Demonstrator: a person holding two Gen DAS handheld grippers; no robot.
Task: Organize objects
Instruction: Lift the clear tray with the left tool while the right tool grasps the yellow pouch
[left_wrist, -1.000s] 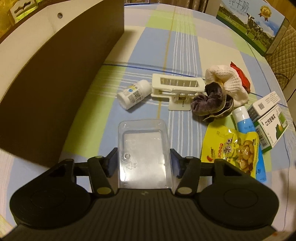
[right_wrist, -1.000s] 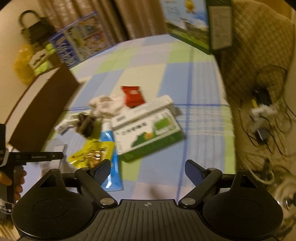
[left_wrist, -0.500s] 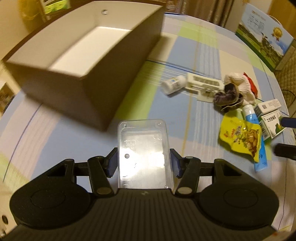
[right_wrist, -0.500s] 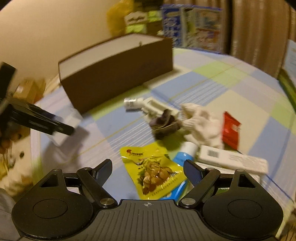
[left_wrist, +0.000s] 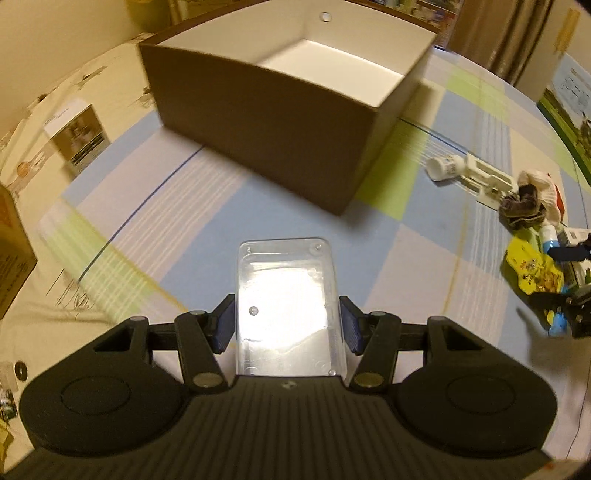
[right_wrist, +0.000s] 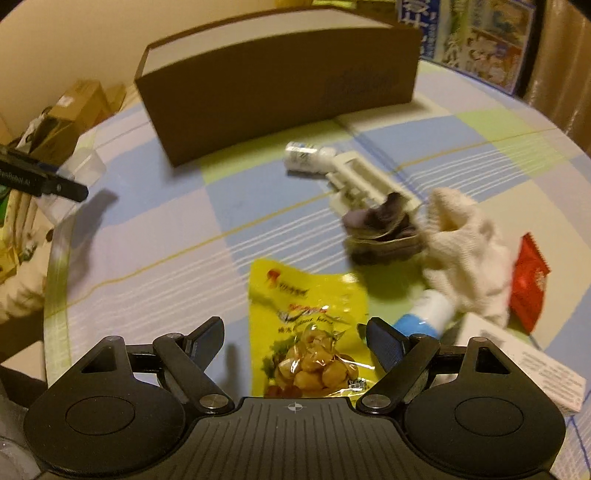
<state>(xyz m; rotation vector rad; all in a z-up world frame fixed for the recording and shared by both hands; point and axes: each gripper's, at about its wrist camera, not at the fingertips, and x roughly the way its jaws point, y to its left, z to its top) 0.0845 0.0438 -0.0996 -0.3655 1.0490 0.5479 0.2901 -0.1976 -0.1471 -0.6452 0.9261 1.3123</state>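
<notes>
The white carton (right_wrist: 546, 373) is cut off at 4 o'clock; its print is illegible. The blue tube (right_wrist: 424, 314) (cap end only) lies partly beneath the yellow snack packet (right_wrist: 306, 314).

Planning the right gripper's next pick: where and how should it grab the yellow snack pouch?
Judging by its pose, come from above: the yellow snack pouch lies flat on the tablecloth. Pinch across its narrow width at the bulging middle, with the right gripper open astride it.

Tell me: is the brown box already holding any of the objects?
No. In the left wrist view the brown box shows only a bare white interior, and the clear plastic case sits in the left gripper.
</notes>
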